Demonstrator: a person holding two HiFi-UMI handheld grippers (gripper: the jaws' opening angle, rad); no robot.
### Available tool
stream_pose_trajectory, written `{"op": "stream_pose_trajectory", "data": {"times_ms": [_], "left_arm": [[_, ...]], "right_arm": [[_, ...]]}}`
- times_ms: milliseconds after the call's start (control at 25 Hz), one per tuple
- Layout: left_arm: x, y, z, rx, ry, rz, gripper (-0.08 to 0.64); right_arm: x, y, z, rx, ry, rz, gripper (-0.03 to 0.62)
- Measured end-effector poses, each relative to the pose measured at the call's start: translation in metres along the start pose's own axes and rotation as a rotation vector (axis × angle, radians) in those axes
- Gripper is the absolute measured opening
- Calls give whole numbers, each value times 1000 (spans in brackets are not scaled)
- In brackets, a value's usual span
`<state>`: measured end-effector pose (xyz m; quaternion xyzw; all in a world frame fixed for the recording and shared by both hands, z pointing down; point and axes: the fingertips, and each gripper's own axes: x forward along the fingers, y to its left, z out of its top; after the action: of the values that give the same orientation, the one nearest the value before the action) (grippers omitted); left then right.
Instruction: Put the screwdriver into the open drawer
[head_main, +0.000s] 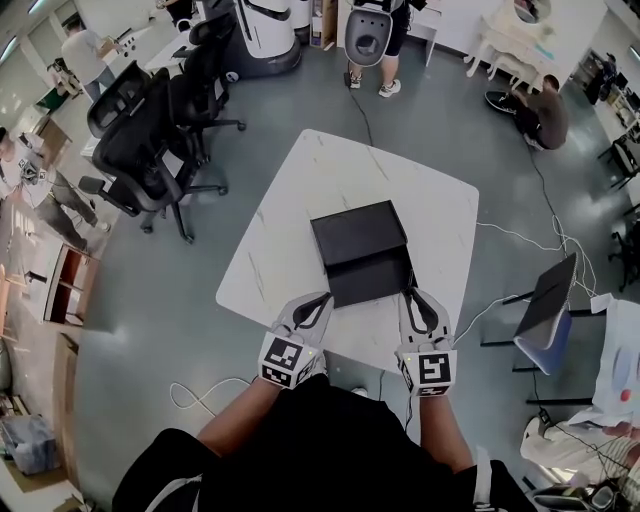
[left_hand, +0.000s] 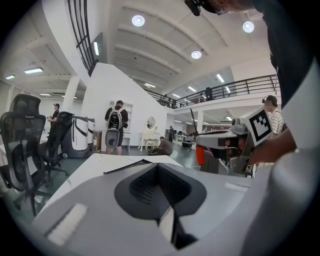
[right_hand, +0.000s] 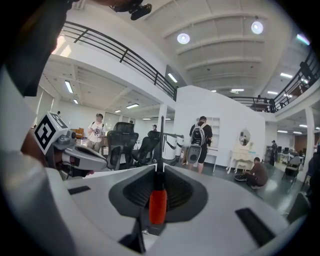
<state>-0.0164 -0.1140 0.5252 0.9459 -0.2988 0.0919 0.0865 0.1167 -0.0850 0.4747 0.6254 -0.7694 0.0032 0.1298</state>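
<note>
A black drawer box (head_main: 358, 230) stands on the white table (head_main: 290, 230), its open drawer (head_main: 370, 280) pulled toward me. My right gripper (head_main: 410, 293) is at the drawer's front right corner, shut on a screwdriver. In the right gripper view the red handle of the screwdriver (right_hand: 158, 205) sits between the jaws, with the black shaft pointing out past the tips. The handle of the screwdriver (left_hand: 200, 155) also shows in the left gripper view. My left gripper (head_main: 325, 298) is at the drawer's front left corner. Its jaws are shut with nothing between them.
Black office chairs (head_main: 150, 140) stand left of the table. A person (head_main: 378, 40) stands beyond it and another (head_main: 545, 115) crouches at the far right. A cable (head_main: 520, 235) runs over the floor toward a laptop stand (head_main: 545, 300) on the right.
</note>
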Motion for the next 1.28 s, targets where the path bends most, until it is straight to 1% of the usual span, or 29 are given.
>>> {"op": "stream_pose_trajectory", "data": {"times_ms": [240, 360, 480, 720, 800, 920, 1000, 1120, 1280], "left_arm": [[8, 15, 1, 11, -4, -35, 8], [8, 25, -3, 19, 1, -46, 8], [10, 27, -7, 11, 12, -44, 8], [18, 19, -5, -13, 19, -12, 8], [19, 16, -2, -25, 10, 1, 8], [18, 19, -7, -36, 18, 32, 8], [17, 21, -10, -50, 22, 58, 9], [14, 27, -11, -65, 23, 89, 8], [14, 31, -15, -73, 27, 126, 8]], "right_arm": [[16, 4, -7, -13, 23, -18, 57], [26, 7, -12, -51, 57, -16, 57], [36, 5, -17, -128, 105, 15, 57], [48, -5, -27, -201, 147, 86, 57], [53, -4, -32, -262, 166, 124, 57], [62, 2, -42, -398, 198, 188, 57], [67, 4, -48, -471, 216, 235, 57], [76, 9, -60, -572, 256, 314, 57], [86, 16, -86, -698, 321, 426, 57]]}}
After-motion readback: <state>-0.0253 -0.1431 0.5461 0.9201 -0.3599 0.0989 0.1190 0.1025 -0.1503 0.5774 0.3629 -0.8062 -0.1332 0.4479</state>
